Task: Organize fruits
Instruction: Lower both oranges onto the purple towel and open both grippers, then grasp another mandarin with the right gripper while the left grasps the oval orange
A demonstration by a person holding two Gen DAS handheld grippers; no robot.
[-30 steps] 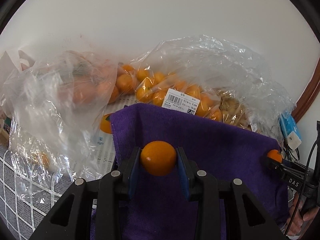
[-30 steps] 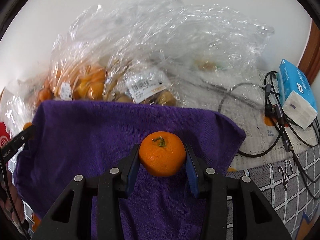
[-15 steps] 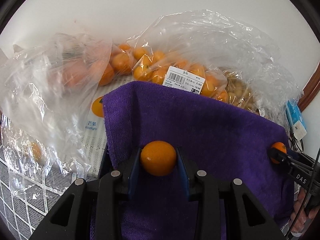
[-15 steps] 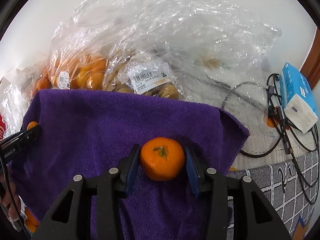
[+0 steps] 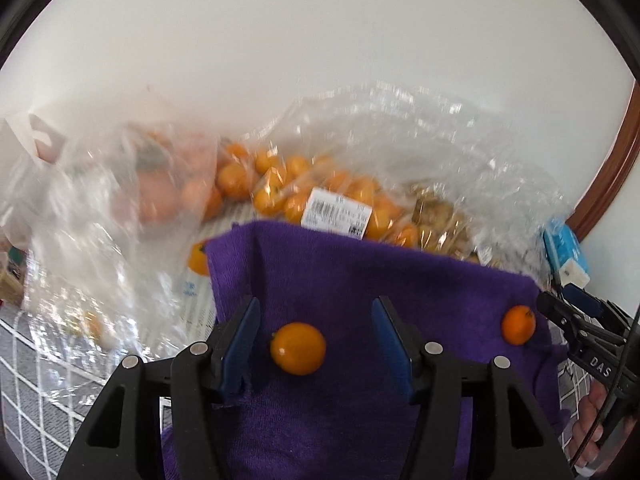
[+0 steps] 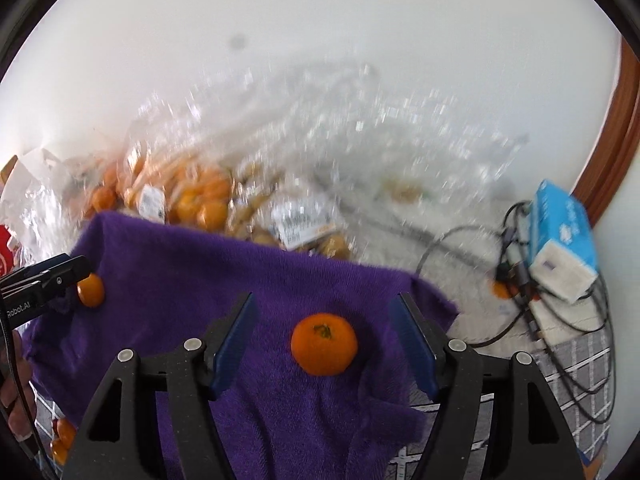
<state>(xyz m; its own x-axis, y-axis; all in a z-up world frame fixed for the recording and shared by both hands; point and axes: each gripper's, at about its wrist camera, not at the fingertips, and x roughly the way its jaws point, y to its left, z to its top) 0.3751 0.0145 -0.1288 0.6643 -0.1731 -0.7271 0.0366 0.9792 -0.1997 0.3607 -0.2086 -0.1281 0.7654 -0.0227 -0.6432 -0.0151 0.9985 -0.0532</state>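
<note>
A purple towel (image 5: 360,280) (image 6: 200,280) lies spread in front of clear bags of fruit. My left gripper (image 5: 316,340) is open, and a small smooth orange (image 5: 298,348) rests on the towel between its blue pads, touching neither. My right gripper (image 6: 324,340) is open around a mandarin with a green stem (image 6: 324,343) that lies on the towel. The mandarin also shows at the towel's right edge in the left wrist view (image 5: 519,325), and the small orange at the left edge in the right wrist view (image 6: 90,289).
Clear plastic bags of oranges (image 5: 320,196) (image 6: 192,196) and a bag of brownish fruit (image 5: 440,224) lie behind the towel. A blue and white box (image 6: 564,248) with tangled black cables (image 6: 560,320) sits at the right. A white wall stands behind.
Both grippers have opened and let go of their fruit, which now lie on the towel. Both grippers have pulled back and tilted up a little.
</note>
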